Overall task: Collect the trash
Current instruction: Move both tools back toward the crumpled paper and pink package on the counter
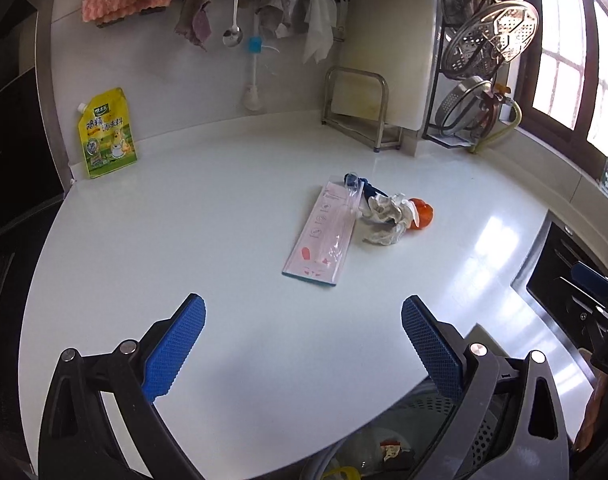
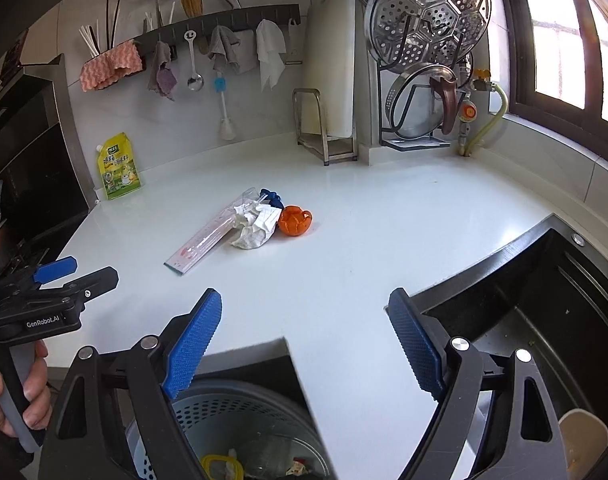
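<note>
Grey perforated bin (image 2: pixel 239 420) holding scraps, yellow ring (image 2: pixel 215 465), under counter edge (image 2: pixel 304 360)

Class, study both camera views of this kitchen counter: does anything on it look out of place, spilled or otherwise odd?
Yes. A small heap of litter sits mid-counter: a long clear package, a crumpled paper wad lying partly on it, an orange peel touching the wad, and something dark blue behind. Nothing looks spilled; the yellow pouch stands upright by the wall.
</note>
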Action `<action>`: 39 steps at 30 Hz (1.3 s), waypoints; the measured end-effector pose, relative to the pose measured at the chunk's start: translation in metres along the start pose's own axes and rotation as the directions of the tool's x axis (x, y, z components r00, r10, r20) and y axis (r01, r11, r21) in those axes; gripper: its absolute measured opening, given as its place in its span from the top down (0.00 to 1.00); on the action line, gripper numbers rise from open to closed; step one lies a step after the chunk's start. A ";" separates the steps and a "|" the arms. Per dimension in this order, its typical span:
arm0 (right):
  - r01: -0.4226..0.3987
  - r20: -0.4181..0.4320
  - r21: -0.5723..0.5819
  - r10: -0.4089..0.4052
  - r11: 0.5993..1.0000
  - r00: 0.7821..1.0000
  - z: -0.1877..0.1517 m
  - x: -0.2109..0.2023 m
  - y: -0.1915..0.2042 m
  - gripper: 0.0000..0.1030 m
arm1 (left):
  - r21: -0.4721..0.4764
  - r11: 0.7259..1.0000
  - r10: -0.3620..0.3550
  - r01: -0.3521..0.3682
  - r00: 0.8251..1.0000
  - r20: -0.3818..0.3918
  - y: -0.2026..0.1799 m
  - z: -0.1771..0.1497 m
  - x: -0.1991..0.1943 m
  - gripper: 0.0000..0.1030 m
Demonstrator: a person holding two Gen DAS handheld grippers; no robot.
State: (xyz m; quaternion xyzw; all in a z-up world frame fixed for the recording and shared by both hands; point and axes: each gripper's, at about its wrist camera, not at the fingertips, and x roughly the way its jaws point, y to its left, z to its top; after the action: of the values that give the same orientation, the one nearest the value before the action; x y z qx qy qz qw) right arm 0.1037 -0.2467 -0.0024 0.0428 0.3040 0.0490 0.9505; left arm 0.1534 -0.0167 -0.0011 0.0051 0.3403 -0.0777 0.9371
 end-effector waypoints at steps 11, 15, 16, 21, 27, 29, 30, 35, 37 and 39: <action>-0.066 -0.053 -0.004 0.066 0.998 0.996 0.034 0.075 0.026 0.21 | 0.003 1.000 0.022 -0.022 0.999 -0.043 0.023 0.038 0.060 0.06; -0.066 -0.083 0.030 0.068 0.997 0.994 0.041 0.103 0.035 0.21 | -0.005 0.999 0.035 -0.036 0.997 -0.064 0.035 0.039 0.074 0.06; -0.063 -0.082 0.027 0.065 0.998 0.994 0.042 0.107 0.038 0.21 | -0.007 0.999 0.041 -0.041 0.997 -0.064 0.039 0.038 0.076 0.06; -0.023 -0.085 0.011 0.024 1.000 0.996 0.049 0.131 0.050 0.21 | -0.015 0.999 0.048 -0.049 0.996 -0.075 0.050 0.037 0.084 0.06; 0.051 -0.087 -0.012 -0.052 0.999 0.995 0.053 0.154 0.059 0.21 | 0.008 0.999 0.050 -0.049 0.996 -0.071 0.048 0.037 0.087 0.06; 0.071 -0.092 -0.028 -0.074 0.997 0.993 0.054 0.160 0.062 0.21 | 0.022 0.998 0.054 -0.053 0.996 -0.069 0.046 0.036 0.088 0.06; 0.077 -0.095 -0.038 -0.080 0.996 0.992 0.054 0.163 0.064 0.21 | 0.026 0.998 0.057 -0.055 0.996 -0.069 0.046 0.036 0.089 0.06; 0.109 -0.096 -0.103 -0.119 0.989 0.988 0.051 0.174 0.076 0.24 | 0.020 0.999 0.046 -0.044 0.995 -0.085 0.048 0.036 0.093 0.06; 0.109 -0.107 -0.121 -0.122 0.987 0.987 0.051 0.177 0.078 0.41 | 0.014 0.999 0.044 -0.043 0.995 -0.085 0.050 0.037 0.094 0.06; 0.102 -0.119 -0.123 -0.116 0.987 0.986 0.050 0.179 0.078 0.48 | 0.009 0.999 0.042 -0.041 0.995 -0.088 0.052 0.038 0.095 0.06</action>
State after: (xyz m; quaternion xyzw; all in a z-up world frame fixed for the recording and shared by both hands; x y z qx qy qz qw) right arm 0.2729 -0.1505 -0.0556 -0.0326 0.3618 0.0172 0.9315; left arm 0.2571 0.0184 -0.0353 0.0190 0.3808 -0.0591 0.9226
